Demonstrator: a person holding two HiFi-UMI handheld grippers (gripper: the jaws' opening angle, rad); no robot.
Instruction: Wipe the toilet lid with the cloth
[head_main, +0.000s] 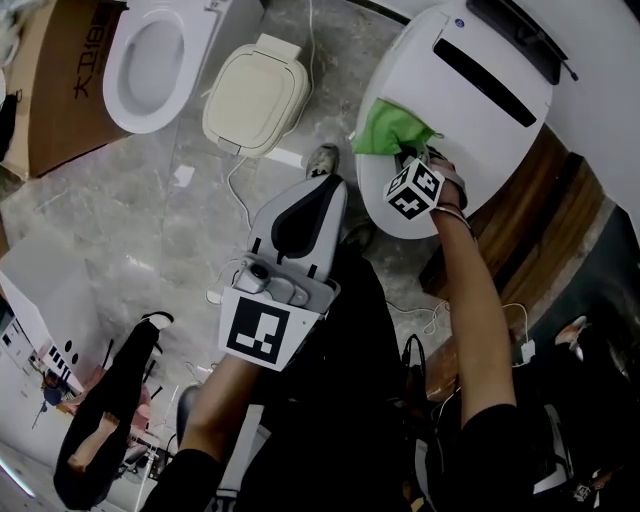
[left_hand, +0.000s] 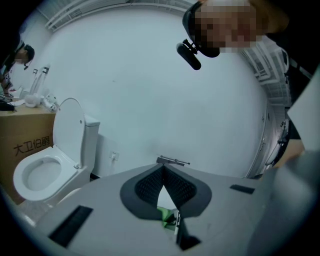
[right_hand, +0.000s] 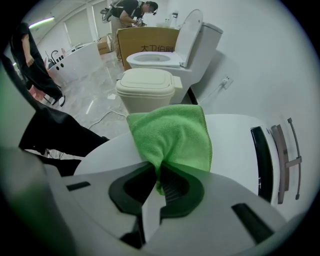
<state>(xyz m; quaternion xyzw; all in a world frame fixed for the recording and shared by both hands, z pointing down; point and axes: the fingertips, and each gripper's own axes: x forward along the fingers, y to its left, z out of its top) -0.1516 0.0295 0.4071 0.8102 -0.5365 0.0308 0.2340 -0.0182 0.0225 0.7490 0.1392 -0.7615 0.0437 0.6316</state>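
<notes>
The white toilet lid (head_main: 470, 110) lies closed at the upper right of the head view. A green cloth (head_main: 392, 128) rests on its near left part. My right gripper (head_main: 405, 155) is shut on the cloth's near edge, the marker cube just behind it. In the right gripper view the cloth (right_hand: 172, 137) spreads forward from the gripper (right_hand: 159, 167) over the lid (right_hand: 235, 135). My left gripper (head_main: 330, 183) hovers over the floor to the lid's left, jaws together and holding nothing. In its own view the left gripper (left_hand: 163, 167) faces a white wall.
An open white toilet (head_main: 150, 60) and a cream closed seat unit (head_main: 255, 95) stand at the top left beside a cardboard box (head_main: 60, 90). Cables trail over the marble floor (head_main: 130, 230). A wooden platform (head_main: 540, 220) borders the lid. A person in black (head_main: 110, 400) stands at the lower left.
</notes>
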